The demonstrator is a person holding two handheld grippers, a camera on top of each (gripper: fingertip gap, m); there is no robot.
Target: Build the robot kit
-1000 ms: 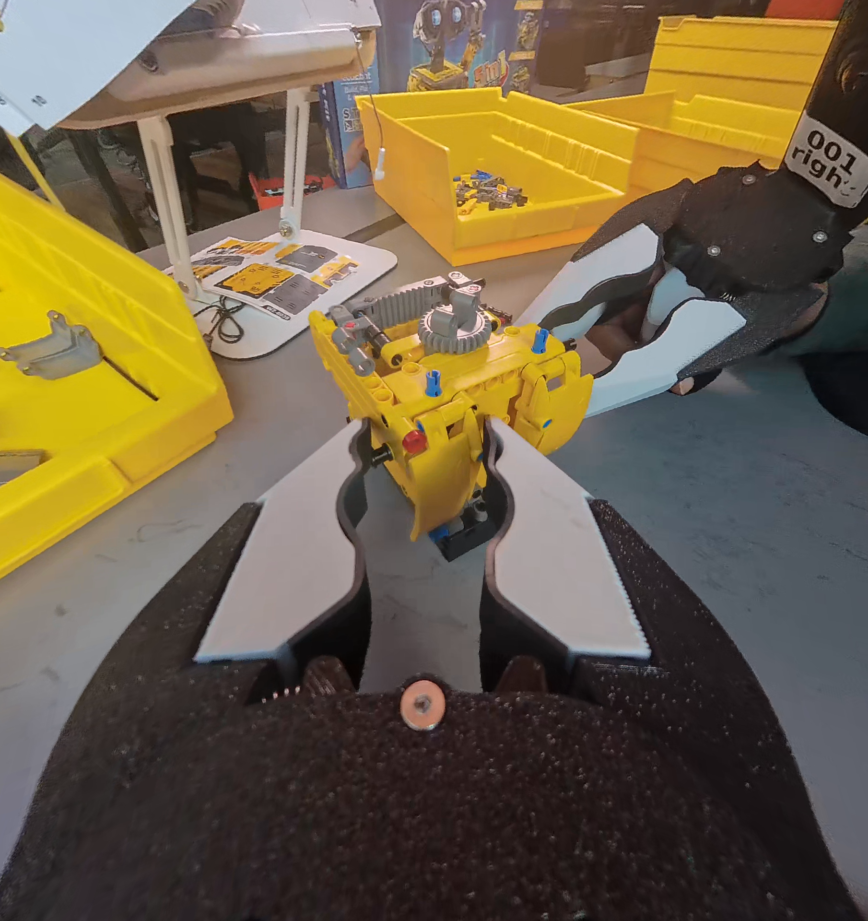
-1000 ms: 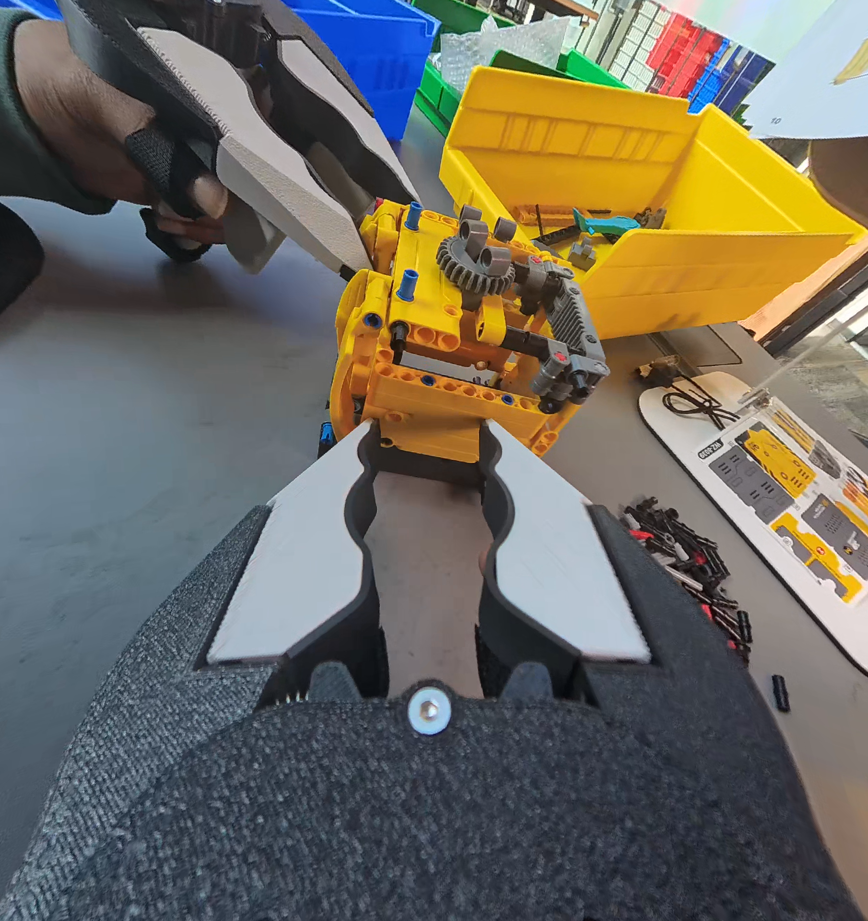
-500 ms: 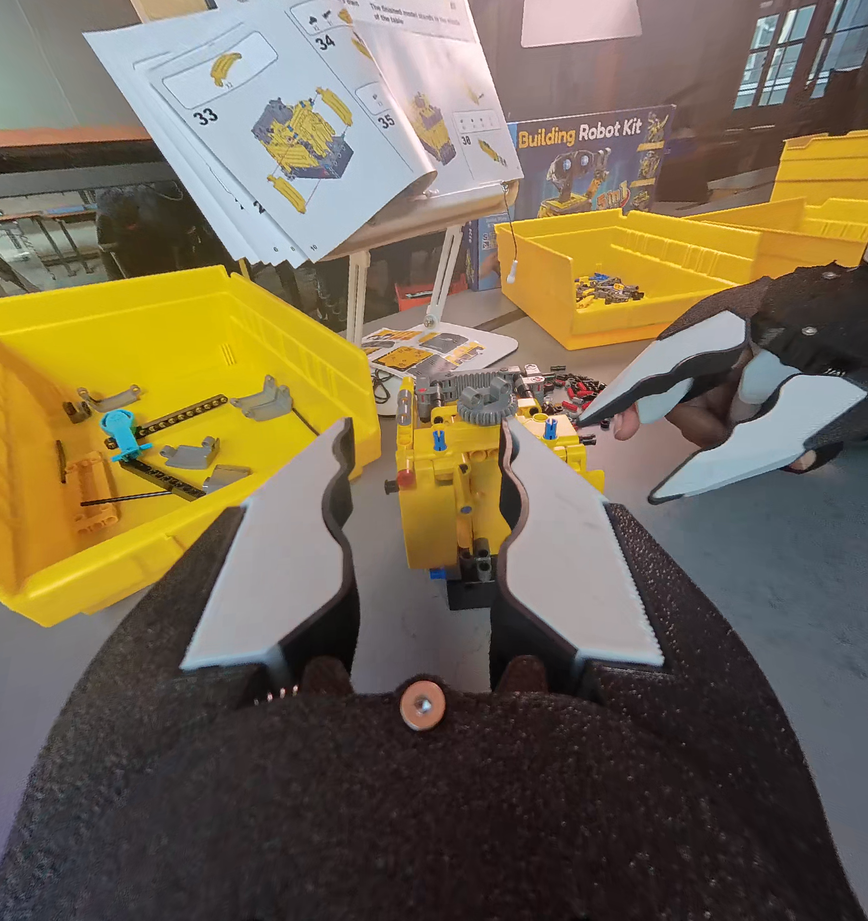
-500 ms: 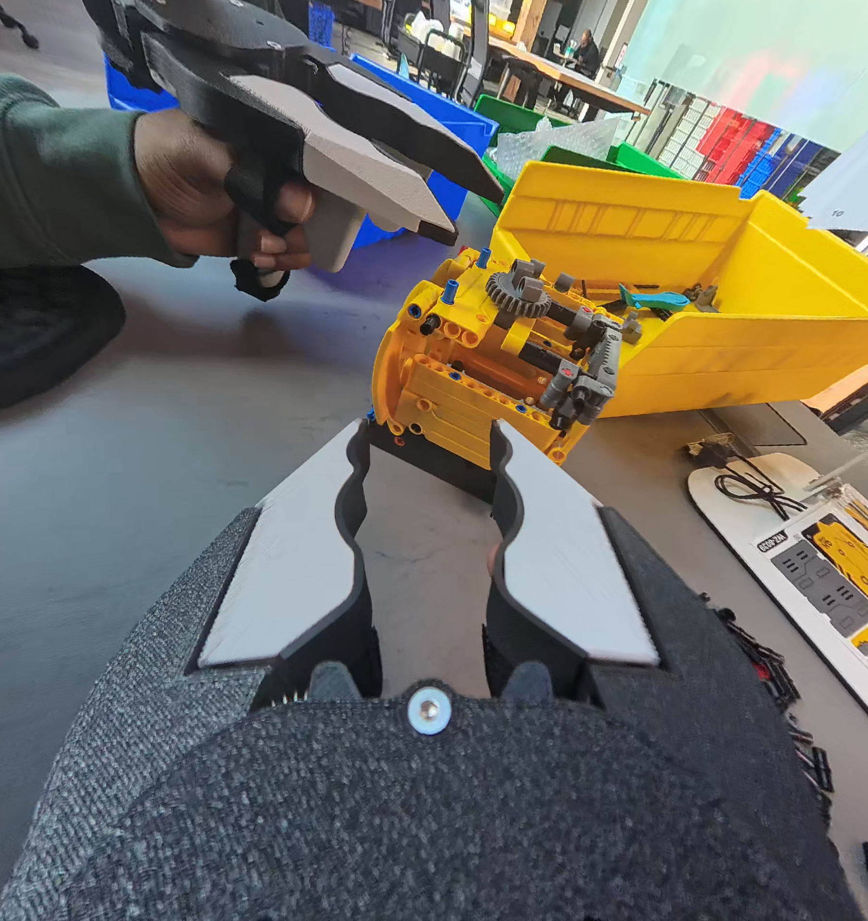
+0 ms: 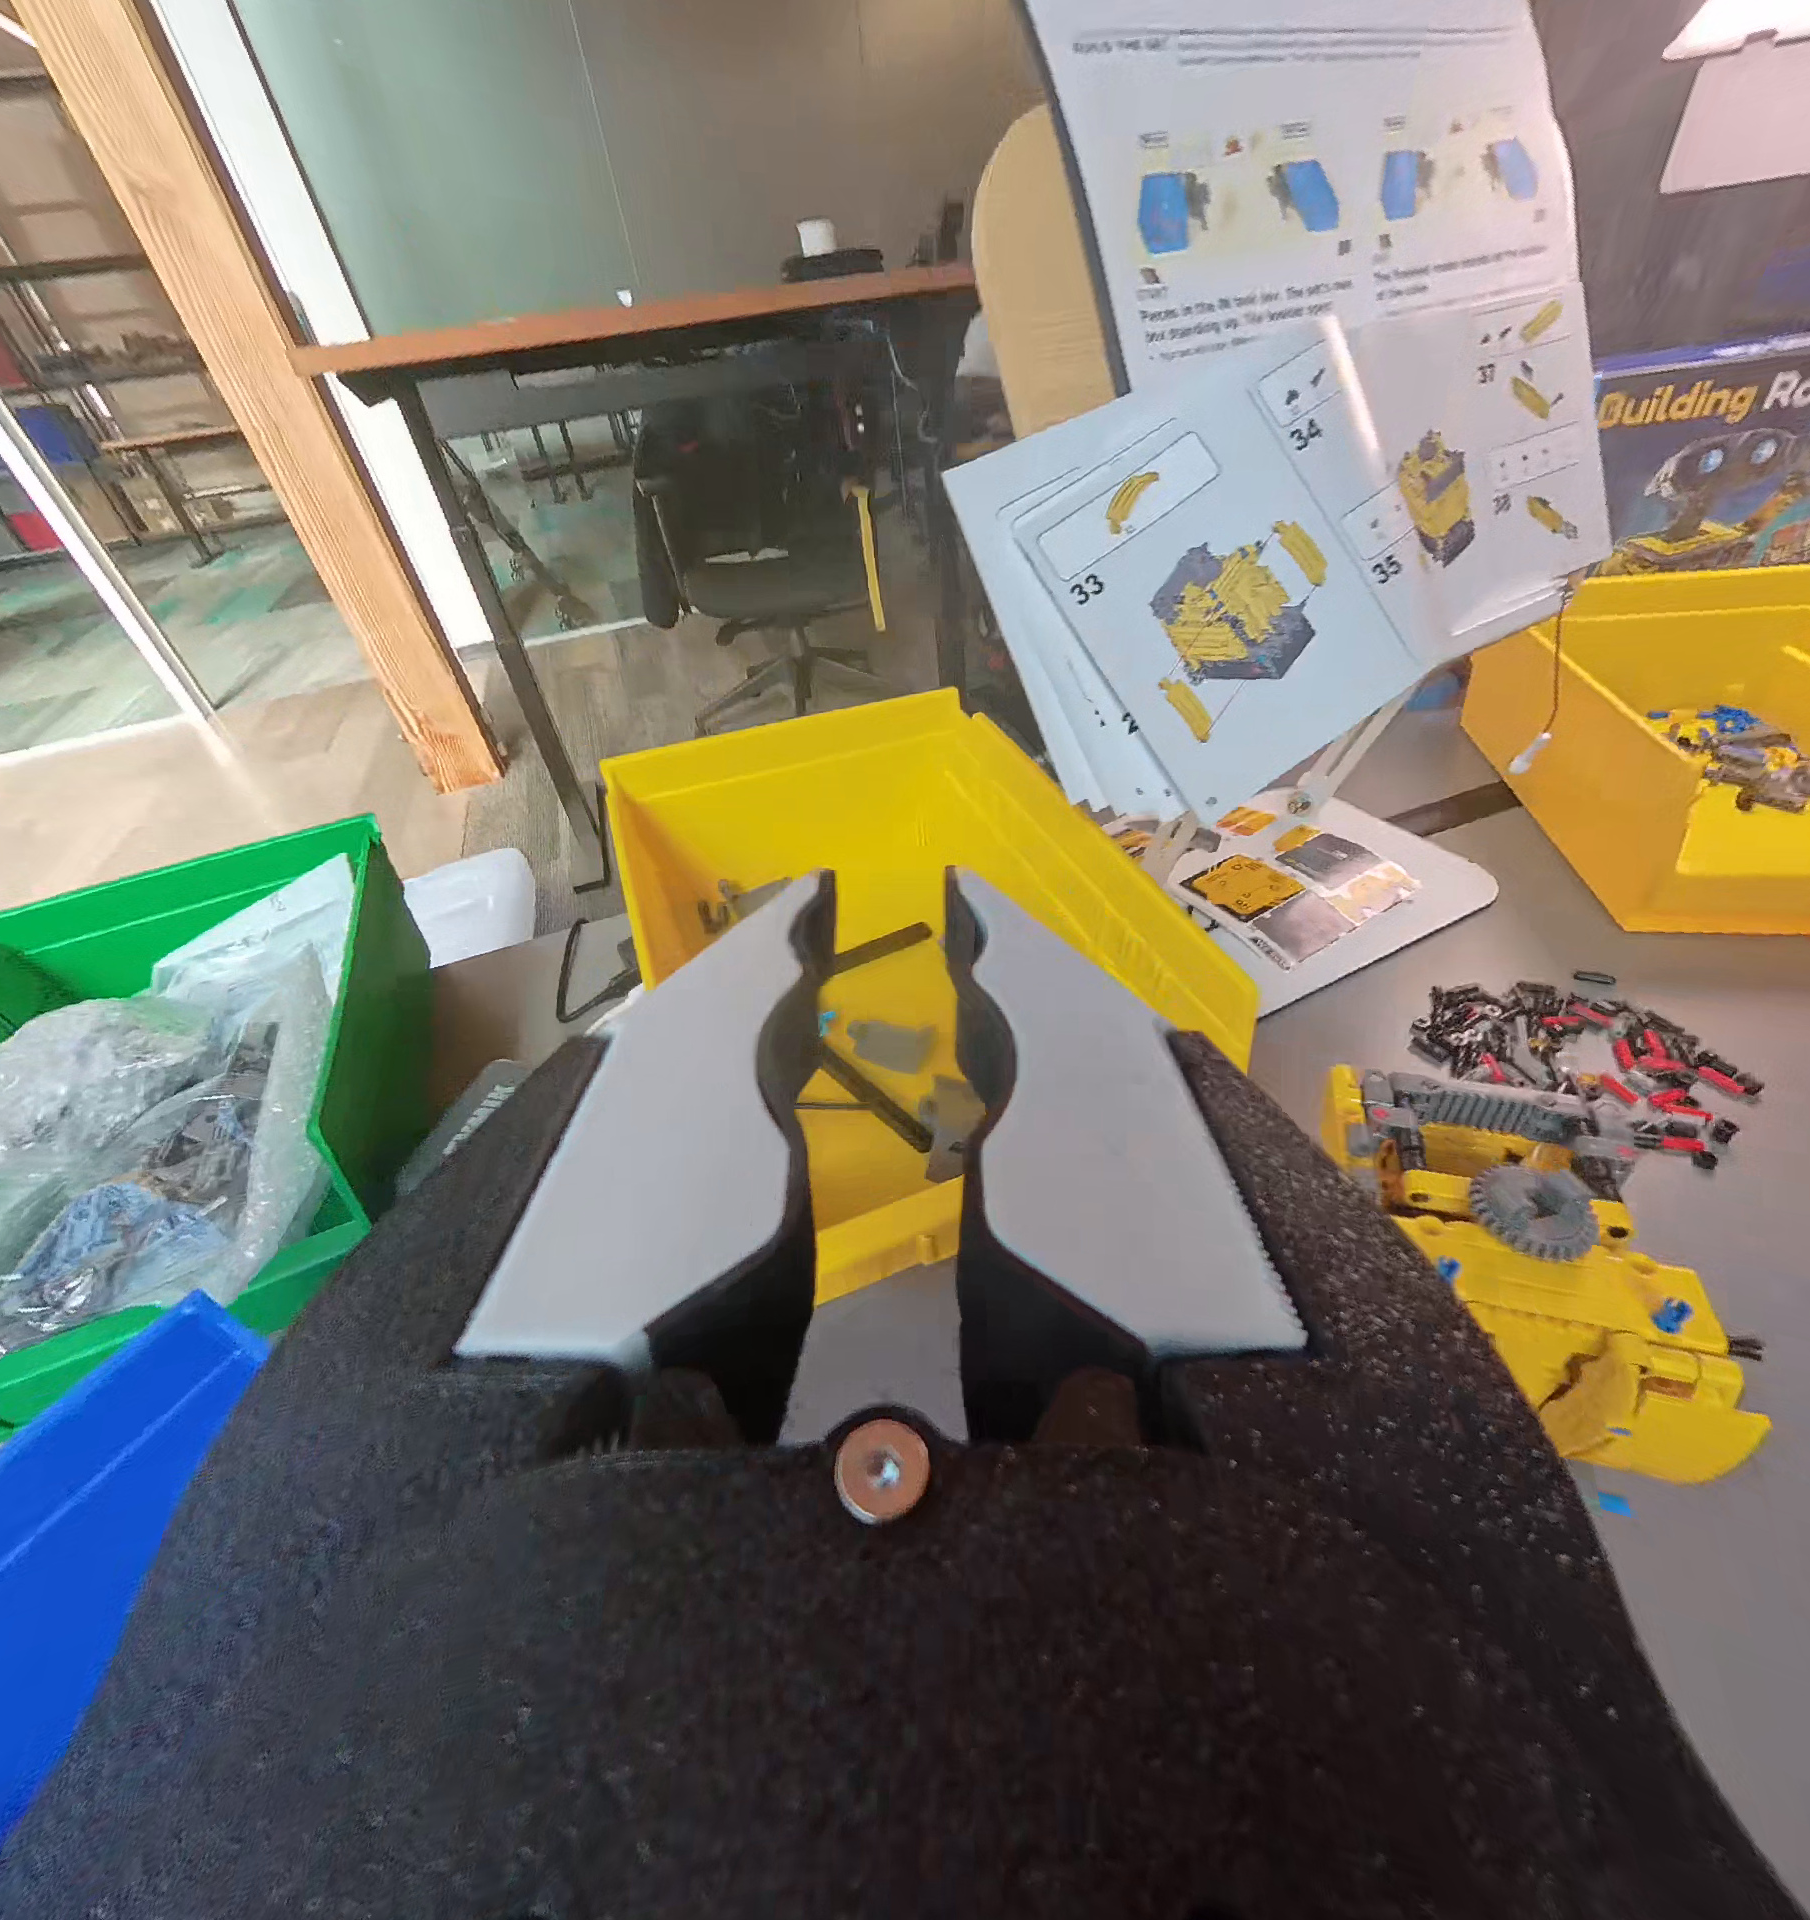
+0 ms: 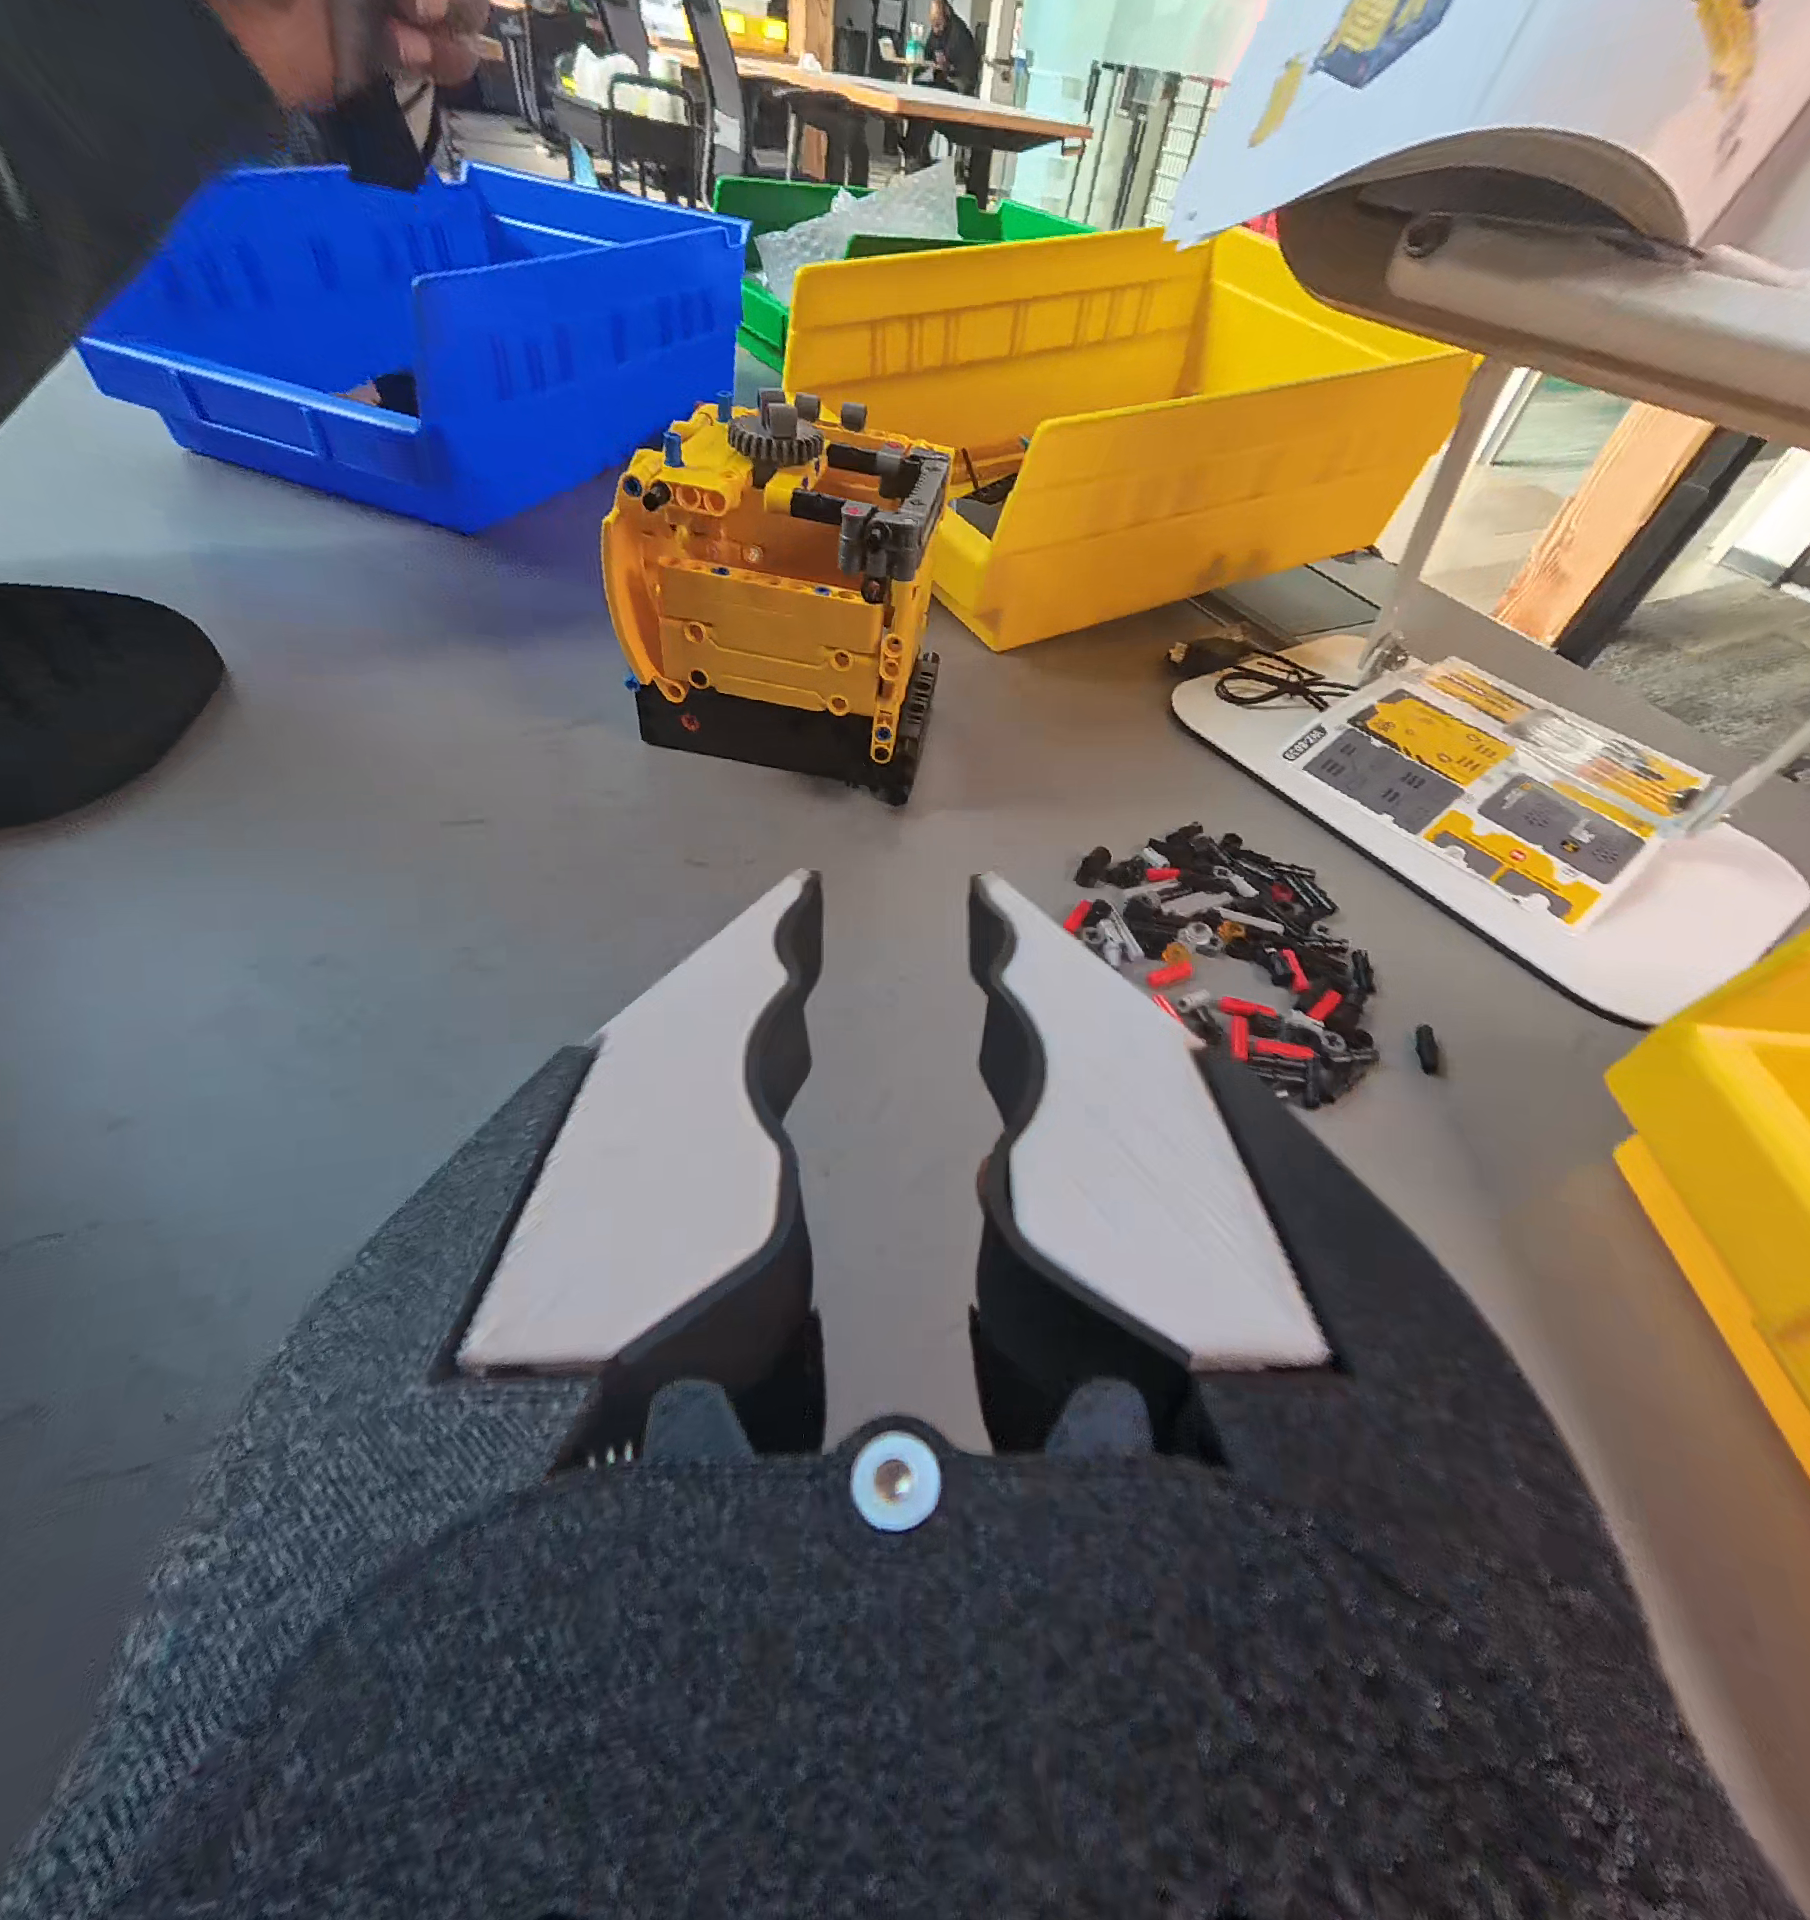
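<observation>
Left tool (image 5: pixel 888 914) empty, fingers parted by a narrow gap, hanging above the near yellow bin (image 5: pixel 1109 894) holding a few grey parts (image 5: pixel 896 1044) and a black axle (image 5: pixel 870 1086). Right tool (image 6: pixel 893 899) also empty, parted a little wider, low over bare bench (image 6: pixel 309 935), gripping nothing. Yellow brick model (image 6: pixel 776 603) standing upright on its black base, free of both tools, just in front of the right one and beside that yellow bin (image 6: pixel 1140 436); grey gear (image 6: pixel 771 442) and rack assembly fitted on top. Loose pile of black and red pins (image 6: pixel 1233 956) just right of the right tool, untouched. Instruction booklet (image 5: pixel 1285 499) open on its stand behind. Green bin with bagged parts (image 5: pixel 153 1060) and blue bin (image 6: pixel 413 343) off to the left. Build judged partway: body and top gearing assembled, plenty of loose pieces left in bins and on bench; which step comes next can't be told
</observation>
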